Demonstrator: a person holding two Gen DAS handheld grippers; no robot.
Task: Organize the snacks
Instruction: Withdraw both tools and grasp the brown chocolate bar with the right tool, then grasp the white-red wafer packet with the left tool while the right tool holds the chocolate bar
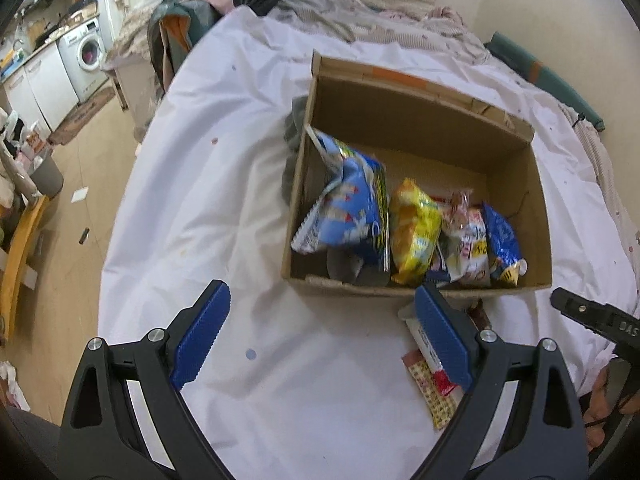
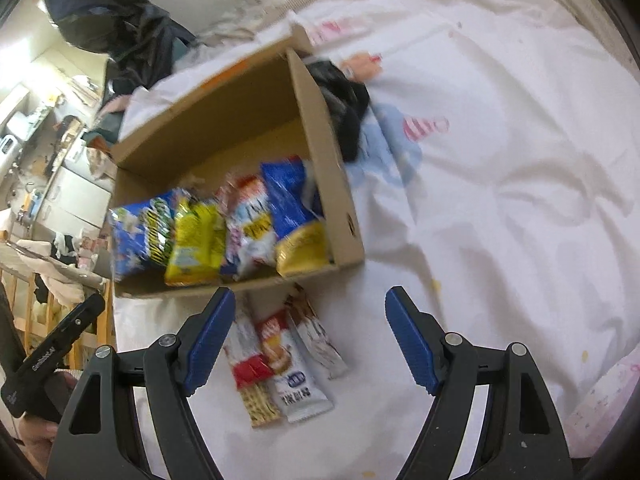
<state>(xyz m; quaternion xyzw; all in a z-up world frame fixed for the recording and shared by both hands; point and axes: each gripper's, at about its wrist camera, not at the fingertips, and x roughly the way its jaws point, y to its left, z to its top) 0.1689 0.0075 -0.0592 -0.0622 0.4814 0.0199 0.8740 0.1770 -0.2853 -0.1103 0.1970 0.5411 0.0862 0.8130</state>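
While both of my grippers hang over the white sheet [image 1: 240, 208], neither holds anything. My left gripper [image 1: 320, 336] stands wide open, its blue pads [image 1: 202, 340] well apart with bare sheet between them; the right-hand pad covers part of a small pile of snack sticks [image 1: 430, 384] lying just in front of the box [image 1: 420, 120]. My right gripper [image 2: 310, 332] is open too, and the same sticks [image 2: 280, 364] lie on the sheet between its pads, nearer the left one, touched by neither as far as I can tell. I count about three flat packets there: one white with blue print, one red and white, one brownish, side by side and overlapping.

Inside the cardboard box, four or so bags stand in a row along the near wall: a blue bag [image 1: 348, 204] at the left, then a yellow bag [image 1: 414, 232], a white-and-pink one [image 1: 468, 244] and a dark blue one [image 1: 502, 240]. The far half of the box floor is bare. Something dark and soft [image 2: 344, 108] lies against the box's outer side. My other gripper's tip shows at each view's edge.
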